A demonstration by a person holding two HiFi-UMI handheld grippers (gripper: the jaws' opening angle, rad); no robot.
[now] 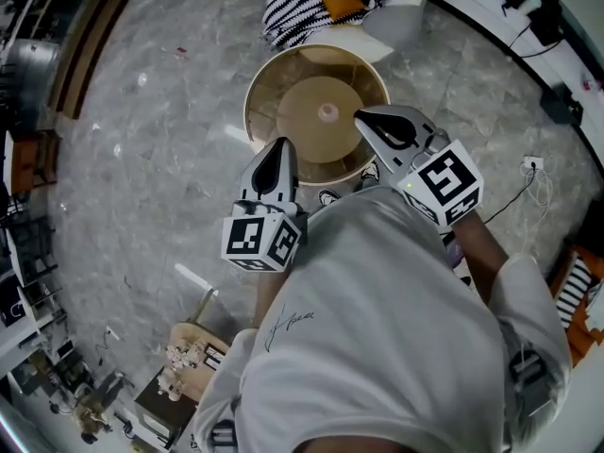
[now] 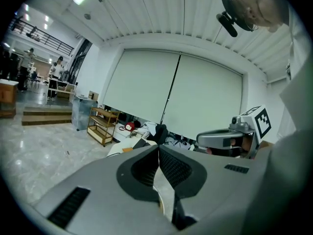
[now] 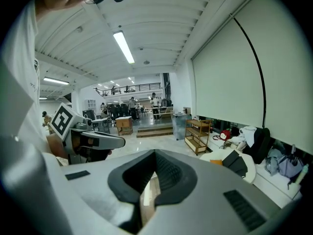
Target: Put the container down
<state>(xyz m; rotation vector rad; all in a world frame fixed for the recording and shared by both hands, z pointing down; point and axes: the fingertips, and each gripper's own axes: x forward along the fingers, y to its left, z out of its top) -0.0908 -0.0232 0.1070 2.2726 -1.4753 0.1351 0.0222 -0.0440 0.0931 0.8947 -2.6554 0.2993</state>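
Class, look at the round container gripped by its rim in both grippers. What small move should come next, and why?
Probably lower both hands together, keeping the container level, until it rests on the floor. The left gripper and right gripper are both shut on its near rim, so it seems to hang from them; opening first could drop it.

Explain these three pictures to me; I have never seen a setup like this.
There is no robot here: a person in a white shirt holds a gripper in each hand. The head view looks steeply down from a camera on the person's head. The other two views come from cameras riding on each gripper. The left gripper and the right gripper are both closed on the rim of a round translucent amber plastic container, seen over a grey marbled floor.
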